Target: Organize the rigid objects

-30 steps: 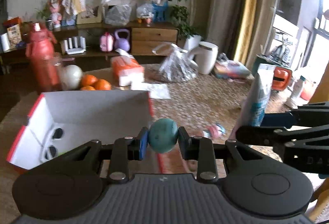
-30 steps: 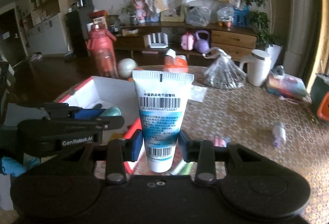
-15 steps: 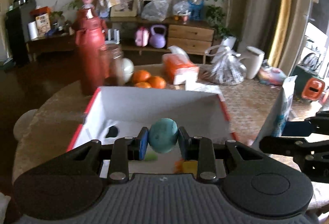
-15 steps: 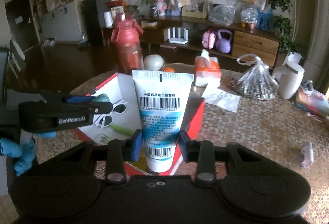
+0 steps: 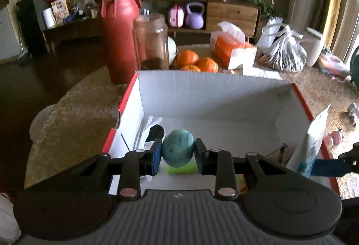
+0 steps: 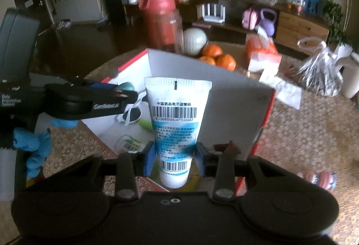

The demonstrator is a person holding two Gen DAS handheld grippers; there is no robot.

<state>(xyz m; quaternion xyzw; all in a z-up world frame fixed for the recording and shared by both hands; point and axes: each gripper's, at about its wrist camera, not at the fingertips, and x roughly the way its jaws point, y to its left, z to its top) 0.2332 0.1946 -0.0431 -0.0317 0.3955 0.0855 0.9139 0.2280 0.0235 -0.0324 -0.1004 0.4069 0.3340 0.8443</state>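
My left gripper (image 5: 177,153) is shut on a teal egg-shaped ball (image 5: 177,148) and hangs over the near end of an open white box with red outer sides (image 5: 215,96). Sunglasses (image 5: 154,132) and a green object (image 5: 181,169) lie on the box floor. My right gripper (image 6: 175,158) is shut on a white and blue tube with barcodes (image 6: 177,121), held upright above the box's near right corner (image 6: 258,132). The left gripper (image 6: 125,93) shows at the left of the right wrist view, held by a blue-gloved hand (image 6: 33,146).
Behind the box stand a red bottle (image 5: 120,27), a jar (image 5: 152,43), oranges (image 5: 197,62), an orange tissue pack (image 5: 231,47) and a plastic bag (image 5: 287,54). Small bottles (image 6: 318,178) lie on the table right of the box. A white jug (image 5: 315,45) stands beyond.
Both grippers have moved left and lower, from beside the box to over it, each still holding its object. The box and red bottle now look nearer.
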